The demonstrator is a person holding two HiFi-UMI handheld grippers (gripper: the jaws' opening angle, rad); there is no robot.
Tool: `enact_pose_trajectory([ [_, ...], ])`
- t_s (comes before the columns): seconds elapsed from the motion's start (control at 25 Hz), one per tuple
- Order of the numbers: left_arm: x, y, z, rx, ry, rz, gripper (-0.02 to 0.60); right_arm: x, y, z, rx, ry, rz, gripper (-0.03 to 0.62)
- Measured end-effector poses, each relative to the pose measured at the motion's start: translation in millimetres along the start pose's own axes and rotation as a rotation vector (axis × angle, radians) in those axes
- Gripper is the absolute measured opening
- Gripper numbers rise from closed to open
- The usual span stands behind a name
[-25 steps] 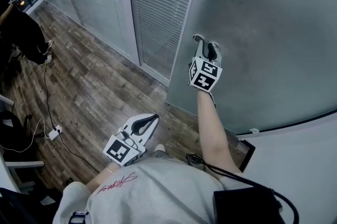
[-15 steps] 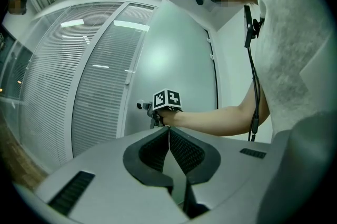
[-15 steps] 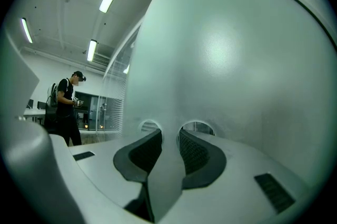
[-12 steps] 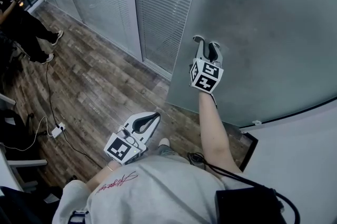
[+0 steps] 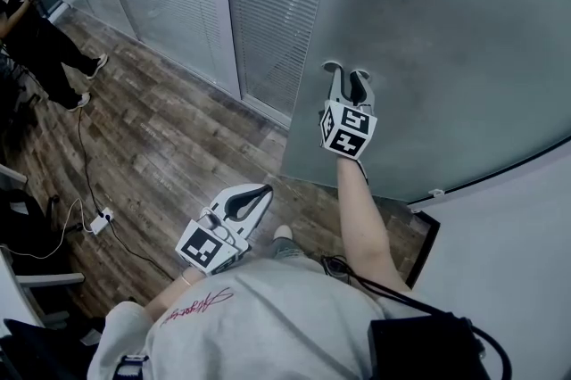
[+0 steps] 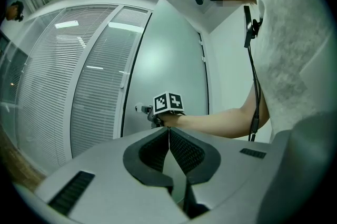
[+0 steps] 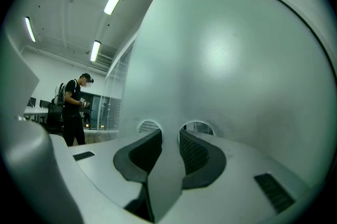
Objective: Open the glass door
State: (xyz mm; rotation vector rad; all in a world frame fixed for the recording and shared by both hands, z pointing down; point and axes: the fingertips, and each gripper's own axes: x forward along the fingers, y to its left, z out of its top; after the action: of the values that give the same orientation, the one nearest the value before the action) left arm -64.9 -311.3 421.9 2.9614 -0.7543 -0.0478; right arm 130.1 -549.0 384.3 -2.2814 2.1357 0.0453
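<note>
As our right gripper (image 5: 348,73), fingers apart, presses tips-first on the door (image 5: 464,57) at 1 o'clock, we risk skidding across its smooth face; left gripper (image 5: 263,191) at 7 o'clock idles, fingers together

The glass door (image 5: 446,39) was cloudy grey-green. The floor (image 5: 161,146) was brown wood with streaky planks. The blinds (image 5: 268,4) had thin white stripes. The left gripper (image 5: 263,191) and the right gripper (image 5: 348,70) were white with black and white squares. The shirt (image 5: 268,325) was grey with red writing.
</note>
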Motion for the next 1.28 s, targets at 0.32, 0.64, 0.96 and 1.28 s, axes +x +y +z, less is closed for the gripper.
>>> enact_pose_trajectory([
  [0.32,-28.0,-13.4,-0.9,0.002,-0.016,-0.014,0.018,-33.3,9.1,0.1,0.004,0.015,0.039,0.112],
  [0.64,-63.7,-33.5,-9.1,-0.011,-0.013,-0.011,0.018,-65.2,11.6,0.1,0.002,0.017,0.064,0.112],
  [0.96,-101.7,-56.0,7.7,0.008,-0.038,-0.013,0.018,-100.1,17.1,1.3,-0.007,0.034,0.086,0.110],
  [1.28,-120.3,-89.2,11.9,0.017,-0.042,-0.084,0.018,-133.2,19.7,0.7,-0.017,0.058,0.109,0.112],
])
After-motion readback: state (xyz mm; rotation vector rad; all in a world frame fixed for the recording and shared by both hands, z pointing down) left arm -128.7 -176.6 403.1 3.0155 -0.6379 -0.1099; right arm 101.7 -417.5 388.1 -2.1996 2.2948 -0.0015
